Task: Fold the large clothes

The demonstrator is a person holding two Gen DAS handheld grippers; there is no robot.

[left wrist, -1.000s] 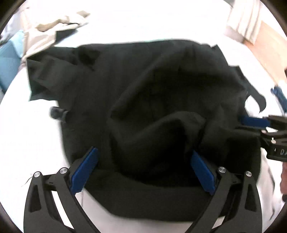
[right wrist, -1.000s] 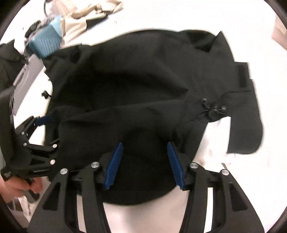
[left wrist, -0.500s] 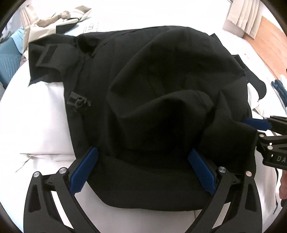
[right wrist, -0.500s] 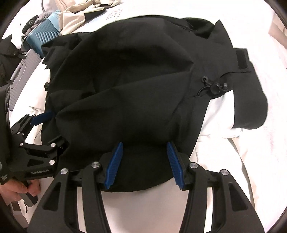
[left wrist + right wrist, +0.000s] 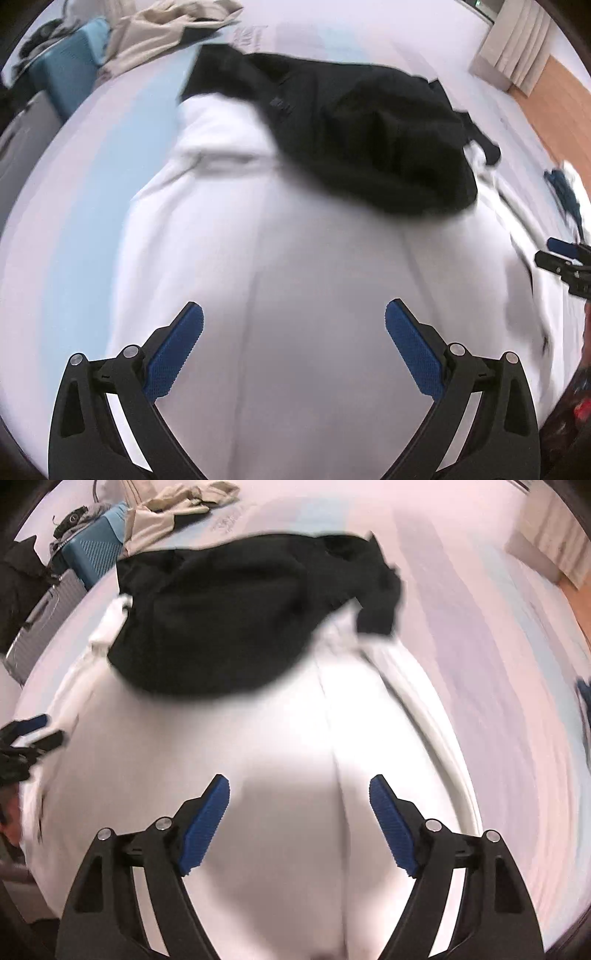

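Now the black jacket (image 5: 369, 144) lay bunched on the white bed (image 5: 295, 277). Nearer than the jacket, left gripper (image 5: 293, 328) stood wide and empty; right gripper (image 5: 299, 801), jaws just opened, held nothing.

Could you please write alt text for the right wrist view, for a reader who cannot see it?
A crumpled black fabric garment lies on a white garment spread over a pale bed, beyond the right tongs, which are open and empty with blue pads. The left tongs show at the left edge; the frame is motion-blurred.
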